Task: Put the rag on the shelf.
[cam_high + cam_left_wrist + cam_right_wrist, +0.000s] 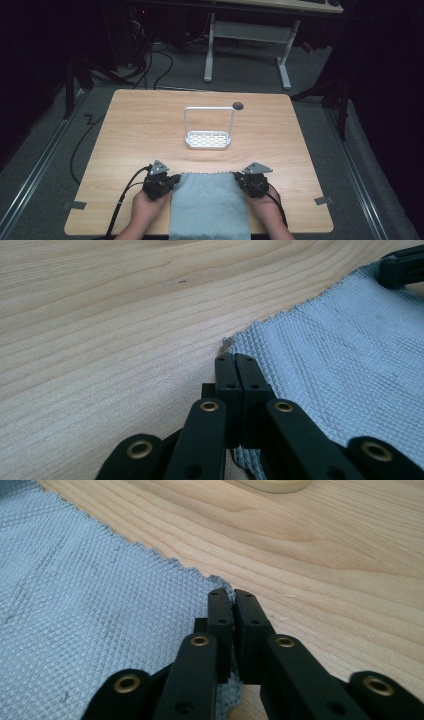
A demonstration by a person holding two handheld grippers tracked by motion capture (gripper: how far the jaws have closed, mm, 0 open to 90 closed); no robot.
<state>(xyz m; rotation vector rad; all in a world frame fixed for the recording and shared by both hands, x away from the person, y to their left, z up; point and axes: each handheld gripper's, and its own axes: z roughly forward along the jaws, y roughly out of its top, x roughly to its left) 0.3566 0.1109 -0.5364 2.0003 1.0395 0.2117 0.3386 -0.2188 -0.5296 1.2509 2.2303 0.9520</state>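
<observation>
A grey cloth (pixel 209 202) lies flat at the near edge of the wooden counter (pixel 135 130). The left gripper (pixel 172 178) and right gripper (pixel 239 179) each have their fingers clamped on one far corner of it. A white rack (pixel 208 139) stands farther back.

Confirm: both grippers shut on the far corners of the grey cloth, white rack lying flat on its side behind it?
Not quite. The rack stands upright on its base, handle arching up, as the high view shows. The rest holds: left gripper and right gripper are each shut on a far corner of the cloth.

cloth (pixel 209 205) near end cut off below
</observation>
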